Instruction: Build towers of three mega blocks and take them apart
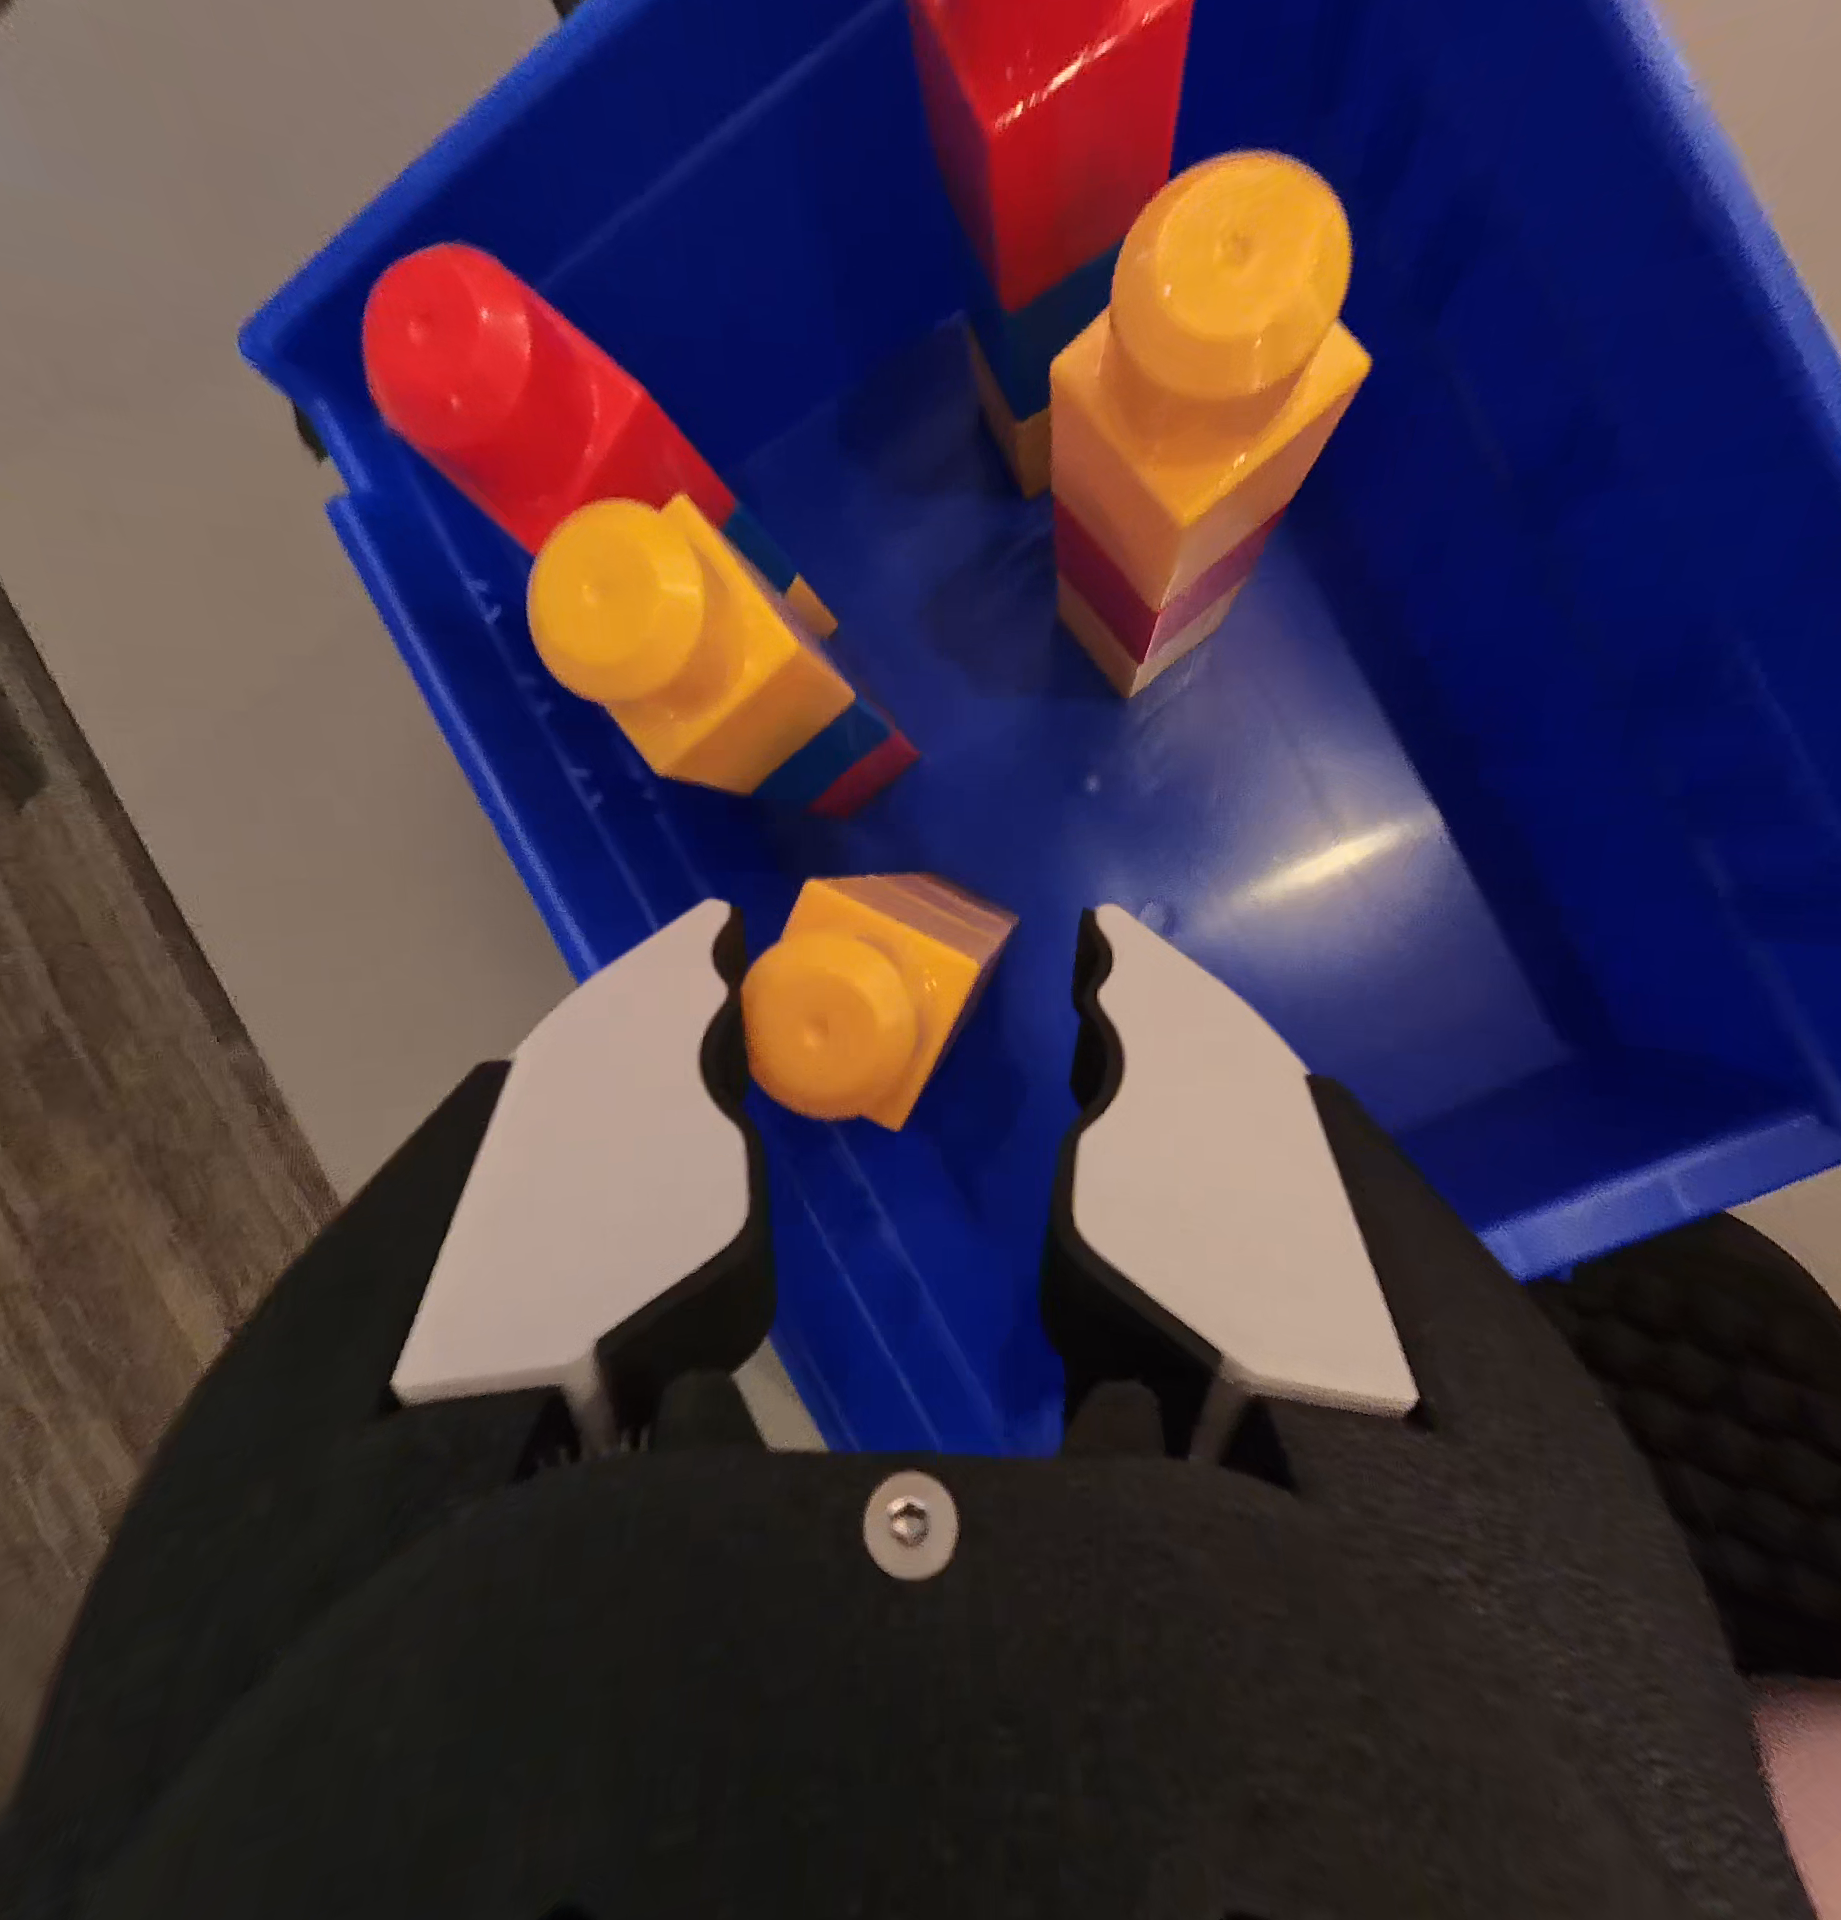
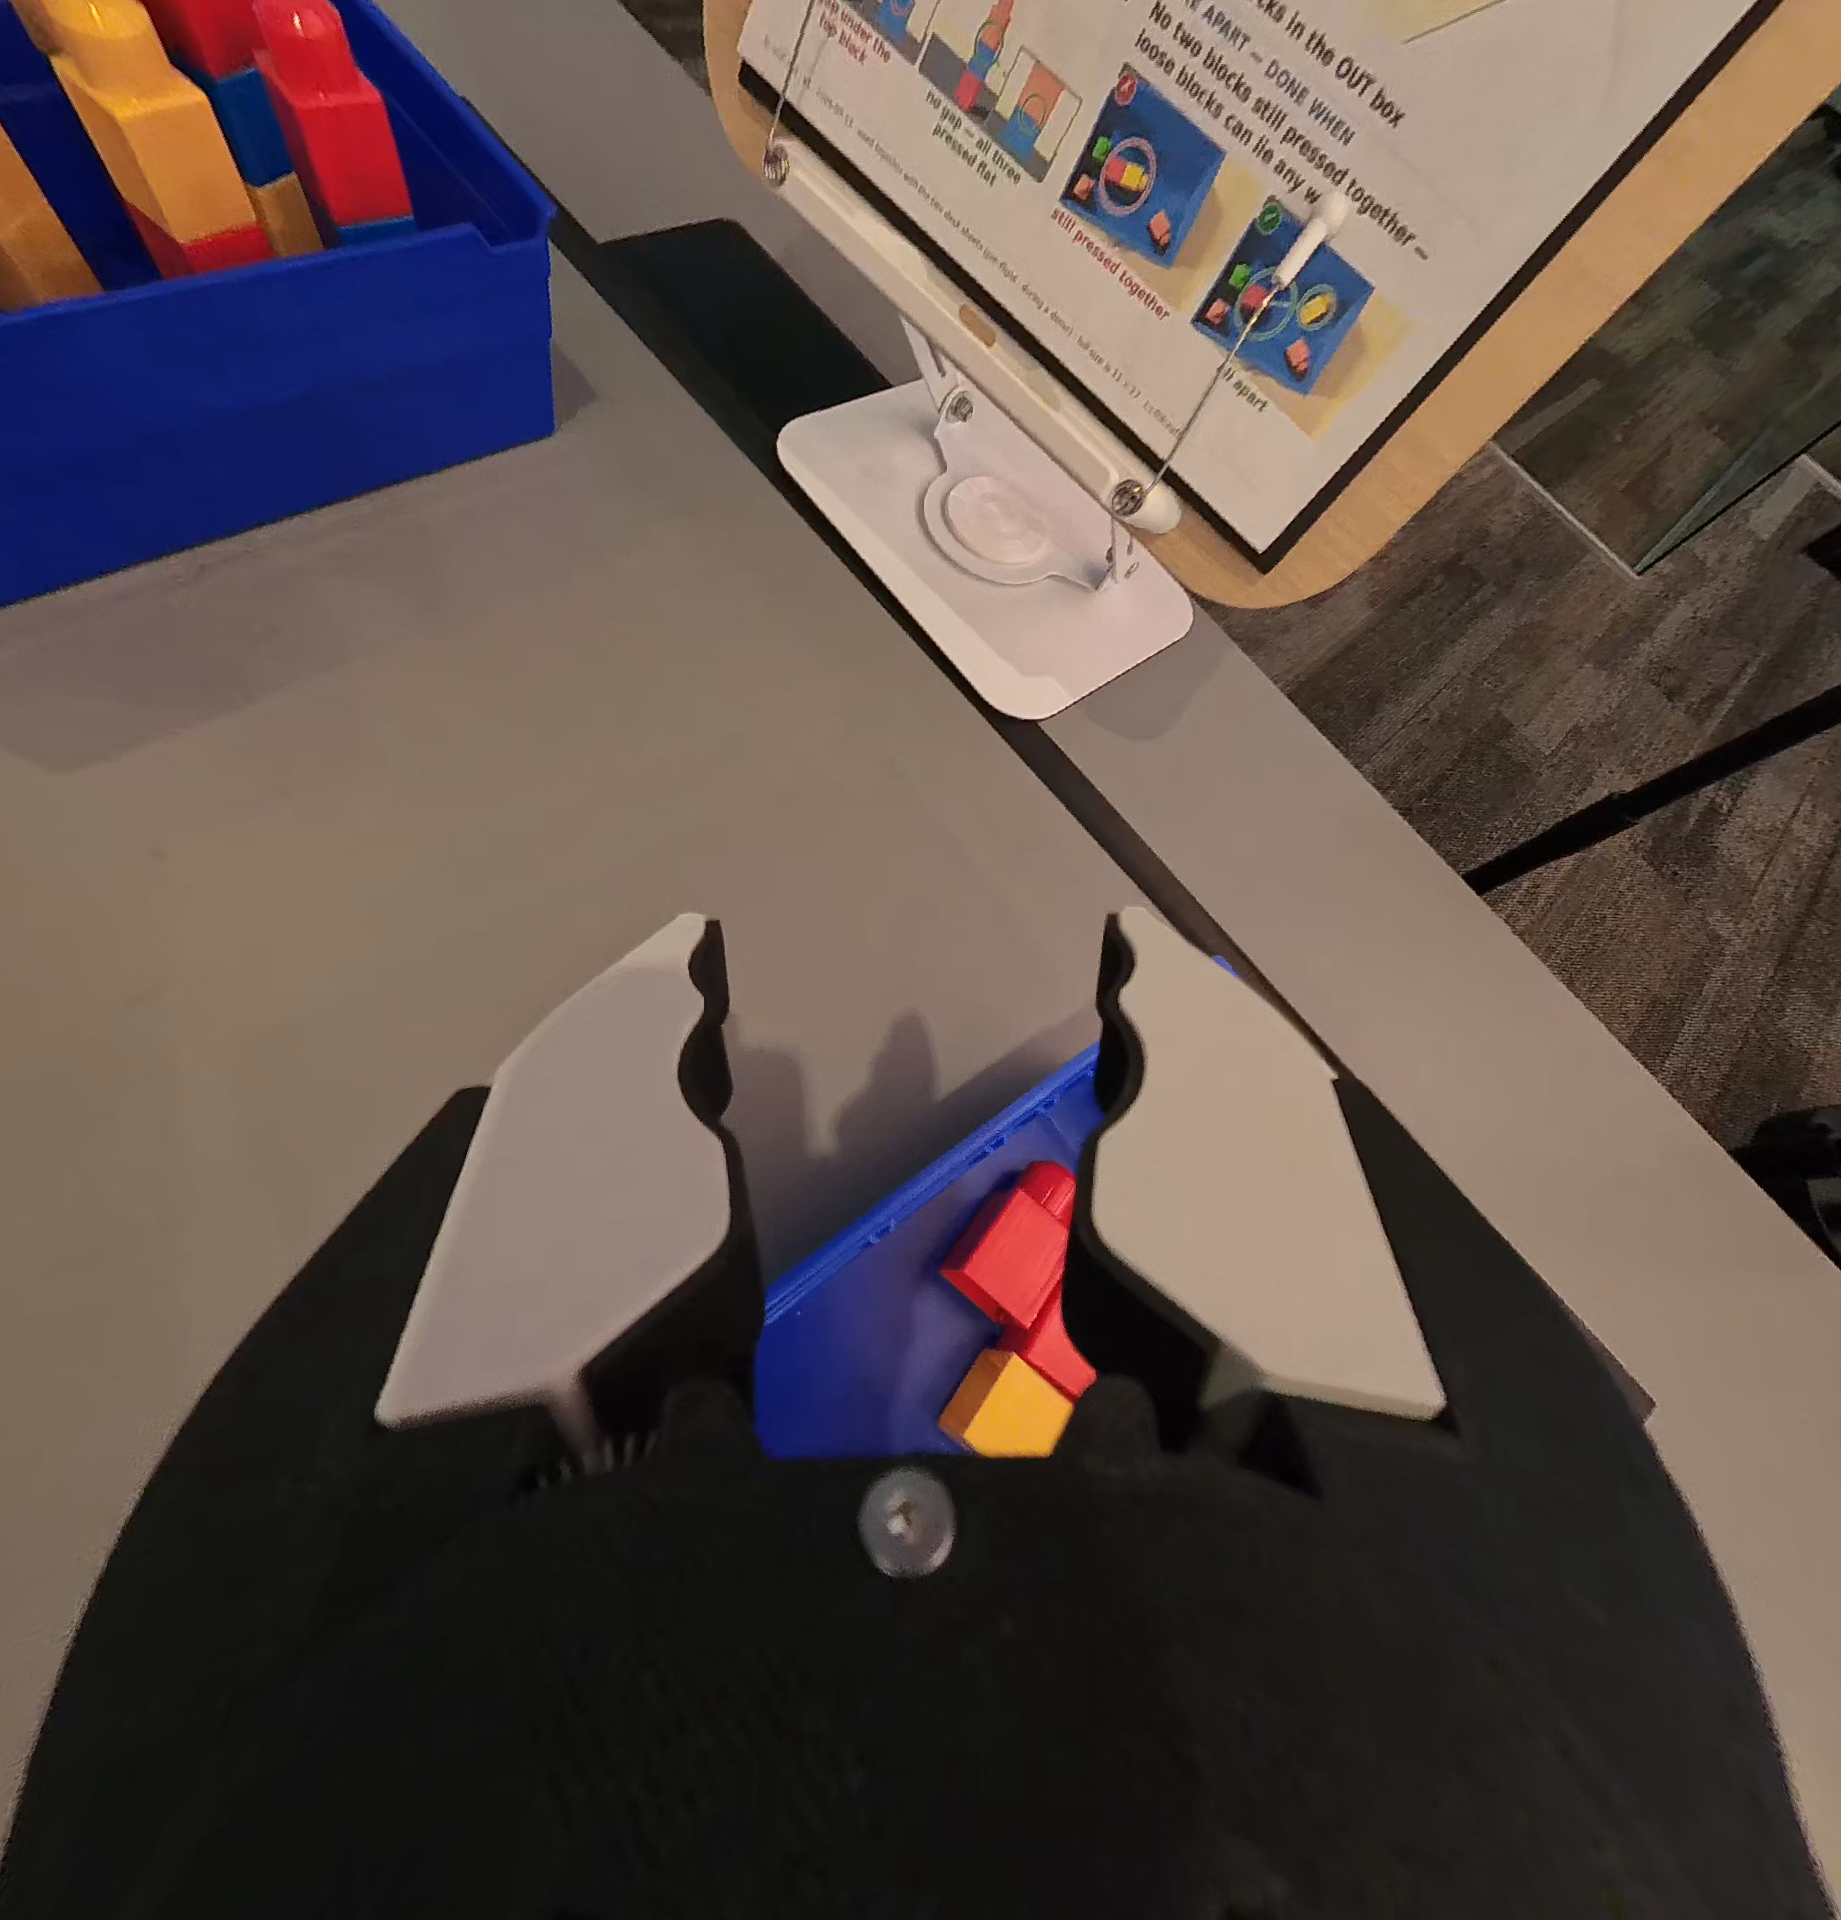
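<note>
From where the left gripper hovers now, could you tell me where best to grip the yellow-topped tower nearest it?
Probably grip the nearest tower's square yellow body just below the round stud, coming down from above with the open left gripper. Its flat opposite sides suit the pads; the stud is rounded.

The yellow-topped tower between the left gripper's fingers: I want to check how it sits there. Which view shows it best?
The left wrist view. The yellow-topped tower appears from above between the open left gripper fingers, clear of the right finger. The right wrist view shows other towers in a far blue bin, but this one can't be picked out.
</note>
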